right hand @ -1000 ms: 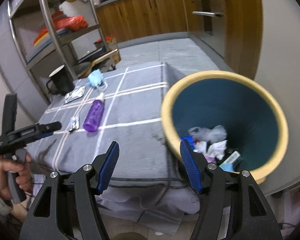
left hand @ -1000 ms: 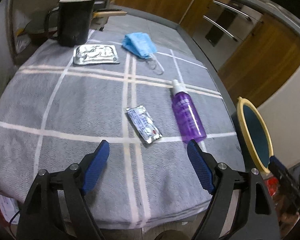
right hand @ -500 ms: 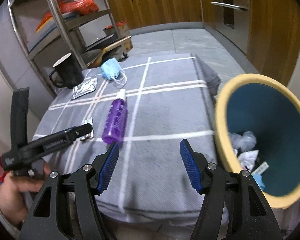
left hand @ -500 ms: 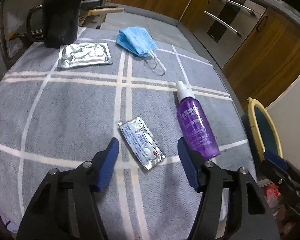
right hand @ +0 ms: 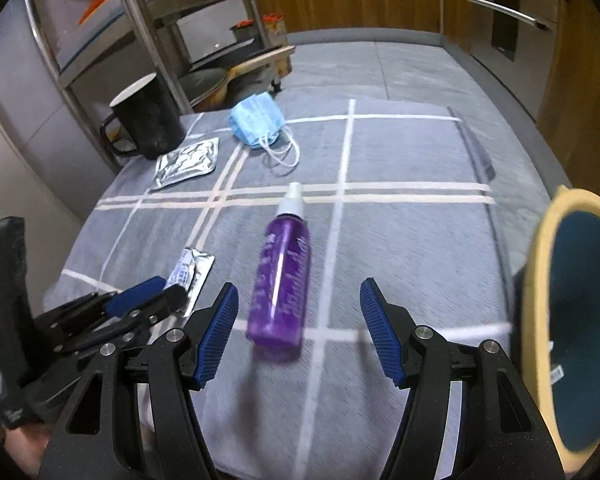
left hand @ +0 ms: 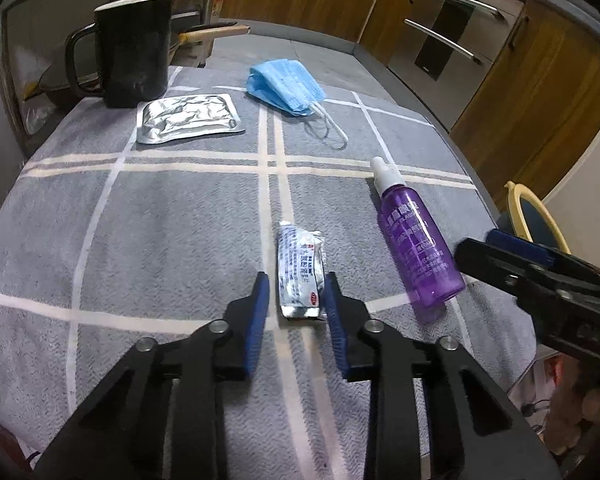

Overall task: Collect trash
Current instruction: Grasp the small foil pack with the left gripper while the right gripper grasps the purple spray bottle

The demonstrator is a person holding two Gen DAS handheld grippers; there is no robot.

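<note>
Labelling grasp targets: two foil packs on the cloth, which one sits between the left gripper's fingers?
The small printed sachet, by the purple bottle; the left gripper is closing on it. The larger plain silver pack lies by the black mug.

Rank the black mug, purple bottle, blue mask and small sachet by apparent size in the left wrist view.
1. black mug
2. purple bottle
3. blue mask, farther away, so unsure against the bottle
4. small sachet

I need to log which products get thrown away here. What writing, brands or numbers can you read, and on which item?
Small foil sachet: blue print and a red oval mark, too small to read.
Purple spray bottle: label print, too blurred to read.
Silver blister pack: no writing visible.
Blue face mask: none.
Black mug: none.
</note>
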